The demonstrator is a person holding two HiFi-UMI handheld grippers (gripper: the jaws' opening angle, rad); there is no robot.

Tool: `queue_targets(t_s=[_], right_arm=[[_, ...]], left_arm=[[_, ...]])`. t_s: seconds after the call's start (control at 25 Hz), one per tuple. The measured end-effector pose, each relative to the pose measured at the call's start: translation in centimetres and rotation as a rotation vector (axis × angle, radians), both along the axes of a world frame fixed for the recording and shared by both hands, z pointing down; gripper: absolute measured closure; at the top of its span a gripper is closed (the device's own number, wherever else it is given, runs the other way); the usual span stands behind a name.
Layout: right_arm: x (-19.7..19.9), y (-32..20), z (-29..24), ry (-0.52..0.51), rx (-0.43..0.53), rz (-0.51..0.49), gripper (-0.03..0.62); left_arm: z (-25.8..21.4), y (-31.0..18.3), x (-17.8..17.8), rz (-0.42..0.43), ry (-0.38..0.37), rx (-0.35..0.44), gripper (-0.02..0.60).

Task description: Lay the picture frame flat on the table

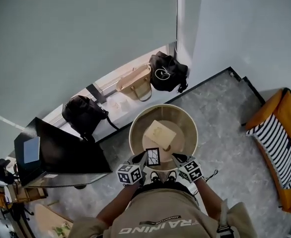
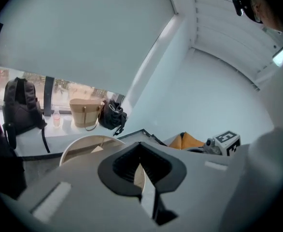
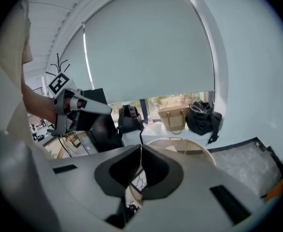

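Black-edged picture frame (image 1: pixel 153 156) stands upright at the 6 o'clock rim of the round table (image 1: pixel 184 129). Its face, marked with thin crack-like lines, is turned toward the person. Cannot tell whether its bottom edge rests on the wood. Tan flat object (image 1: pixel 158 133) lies near the table's middle, at 12 o'clock from the frame and apart from it.

Left gripper (image 2: pixel 140 146): jaws drawn fully together. A thin pale-and-dark strip runs between them, read as the frame's 9 o'clock edge pinched edge-on. The head view agrees.

Right gripper (image 3: pixel 141 149): jaws closed tip to tip with nothing pressed between them. The frame's face shows through the gap below the tips, just beside and seemingly untouched.

Step in hand, as judged: tip the frame down flat.
- Pivot on the bottom edge and lower the top slowly toward 12 o'clock.
- Land short of the tan object, or swing toward the bare wood at 2 o'clock.
- A one-edge pinch may let the frame twist, so the right gripper's closed tips could steady the 3 o'clock edge.
- Let go only once the back lies fully on the table.
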State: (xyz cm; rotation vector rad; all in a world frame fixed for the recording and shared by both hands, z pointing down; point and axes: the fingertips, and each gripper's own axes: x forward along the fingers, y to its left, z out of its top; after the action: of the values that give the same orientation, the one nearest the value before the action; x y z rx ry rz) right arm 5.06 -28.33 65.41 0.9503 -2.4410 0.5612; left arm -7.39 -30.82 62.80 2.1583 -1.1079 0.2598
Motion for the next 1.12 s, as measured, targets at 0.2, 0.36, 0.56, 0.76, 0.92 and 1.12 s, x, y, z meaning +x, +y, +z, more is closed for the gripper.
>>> queue_targets(t_s=[0.2, 0.36, 0.56, 0.76, 0.92, 1.12], right_arm=[[-0.1, -4.7, -9.2, -0.053, 0.178, 0.035, 0.585], [0.3, -8.1, -16.0, -0.133, 0.320, 0.129, 0.585], [-1.2, -10.2, -22.9, -0.147, 0.484, 0.091, 0.585], [-3.0, -10.1, -26.1, -0.163, 0.542, 0.067, 0.585], [-2.6, -10.5, -25.9, -0.151, 0.552, 0.087, 0.585], [-1.5, -10.3, -25.1, -0.165, 0.540, 0.108, 0.586]], left_arm=[[-6.7, -3.4, 0.3, 0.038, -0.030, 0.140, 0.574], [-12.4, -5.6, 0.3, 0.051, -0.072, 0.289, 0.574], [-17.8, -8.2, 0.8, 0.050, -0.110, 0.461, 0.574], [-20.9, -8.4, 0.7, 0.043, -0.137, 0.544, 0.575], [-21.2, -8.6, 0.8, 0.032, -0.116, 0.546, 0.575], [-19.3, -8.2, 0.9, 0.058, -0.120, 0.506, 0.575]])
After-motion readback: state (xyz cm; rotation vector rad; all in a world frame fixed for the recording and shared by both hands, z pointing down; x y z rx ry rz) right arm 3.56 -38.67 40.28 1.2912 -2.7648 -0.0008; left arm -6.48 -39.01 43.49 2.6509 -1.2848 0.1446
